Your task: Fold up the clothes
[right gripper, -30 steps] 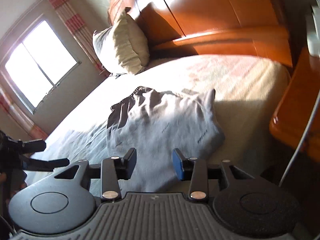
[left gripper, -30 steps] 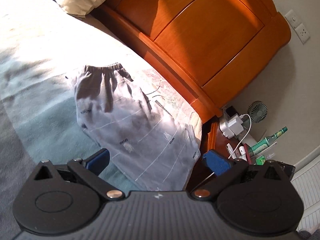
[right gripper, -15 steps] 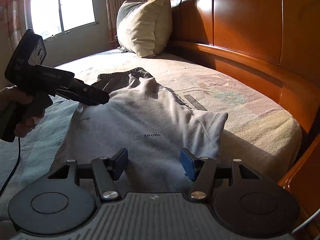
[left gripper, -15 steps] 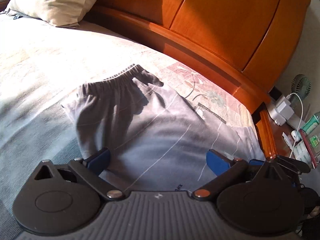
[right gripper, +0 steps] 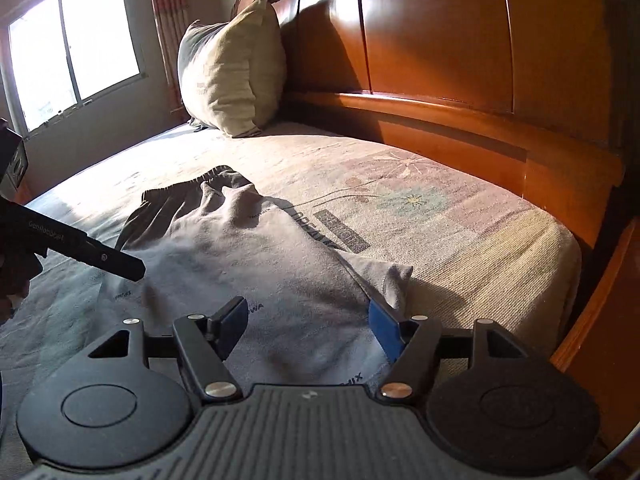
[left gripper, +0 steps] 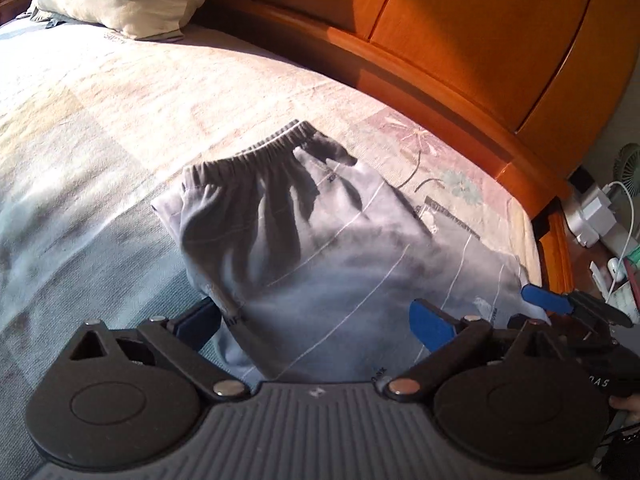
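Grey shorts (left gripper: 320,248) with thin white lines and a dark elastic waistband (left gripper: 256,152) lie flat on the bed, waistband away from me. My left gripper (left gripper: 312,320) hovers open low over the near left hem, with cloth showing between its blue pads but not pinched. My right gripper (right gripper: 308,314) is over the near right part of the shorts (right gripper: 256,264); its jaws are opening and nothing is gripped. Each gripper shows in the other's view: the right gripper (left gripper: 536,308) at the right corner, the left gripper (right gripper: 132,270) as a dark finger at the left.
A beige pillow (right gripper: 236,68) leans on the orange wooden headboard (right gripper: 440,40) at the far end of the patterned bedspread (left gripper: 100,100). A bedside table (left gripper: 592,216) with chargers, cables and a small fan stands right of the bed. A window (right gripper: 72,56) is at the far left.
Both grippers have come down and closer to the near edge of the shorts. The right jaws have spread wider. The left gripper has swung from the bed's corner toward the shorts.
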Demonstrator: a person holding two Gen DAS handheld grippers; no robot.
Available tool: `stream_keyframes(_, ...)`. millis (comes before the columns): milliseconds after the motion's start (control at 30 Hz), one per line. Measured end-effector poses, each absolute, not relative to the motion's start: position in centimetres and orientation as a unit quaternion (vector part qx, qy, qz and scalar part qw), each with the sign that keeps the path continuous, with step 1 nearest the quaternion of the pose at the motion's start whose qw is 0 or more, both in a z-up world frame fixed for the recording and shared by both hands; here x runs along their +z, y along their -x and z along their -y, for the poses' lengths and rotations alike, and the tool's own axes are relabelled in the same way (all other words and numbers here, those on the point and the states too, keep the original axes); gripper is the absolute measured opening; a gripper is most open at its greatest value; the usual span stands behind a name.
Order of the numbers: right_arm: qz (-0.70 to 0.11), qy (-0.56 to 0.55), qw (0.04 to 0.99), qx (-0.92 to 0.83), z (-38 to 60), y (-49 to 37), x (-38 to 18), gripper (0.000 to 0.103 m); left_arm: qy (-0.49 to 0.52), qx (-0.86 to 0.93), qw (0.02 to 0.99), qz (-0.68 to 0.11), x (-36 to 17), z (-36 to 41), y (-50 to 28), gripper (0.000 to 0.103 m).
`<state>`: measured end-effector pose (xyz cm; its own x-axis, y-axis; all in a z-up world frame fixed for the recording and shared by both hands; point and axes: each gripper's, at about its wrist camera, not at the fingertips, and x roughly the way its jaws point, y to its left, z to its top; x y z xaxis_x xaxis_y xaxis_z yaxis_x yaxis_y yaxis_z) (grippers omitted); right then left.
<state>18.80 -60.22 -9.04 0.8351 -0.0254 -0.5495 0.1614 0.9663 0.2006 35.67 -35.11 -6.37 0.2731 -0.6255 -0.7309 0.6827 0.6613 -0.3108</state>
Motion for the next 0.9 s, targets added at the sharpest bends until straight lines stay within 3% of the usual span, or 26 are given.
stream_keyframes(100,-0.281,-0.12,0.95,-0.061,59.9,-18.6,-8.8,0.073,0.004,-0.438,0.802,-0.406,-4.6,35.7,-36.8,0.101)
stream_keyframes(400,-0.249,-0.151,0.954,-0.076,60.3,-17.3,-6.7,0.073,-0.008,-0.366,0.819,-0.443,-7.9,37.2,-41.2,0.1)
stream_keyframes(533,-0.237,-0.146,0.958,-0.068,60.6,-17.0,-6.4,0.073,-0.016,-0.37,0.818,-0.44,-6.7,37.6,-40.5,0.1)
stream_keyframes(733,-0.263,-0.14,0.953,-0.05,60.0,-18.7,-8.2,0.073,0.003,-0.433,0.796,-0.423,-4.4,40.3,-39.7,0.1)
stream_keyframes(900,-0.269,-0.153,0.949,-0.052,60.1,-18.8,-9.2,0.074,0.008,-0.421,0.791,-0.443,-6.7,43.5,-41.7,0.1)
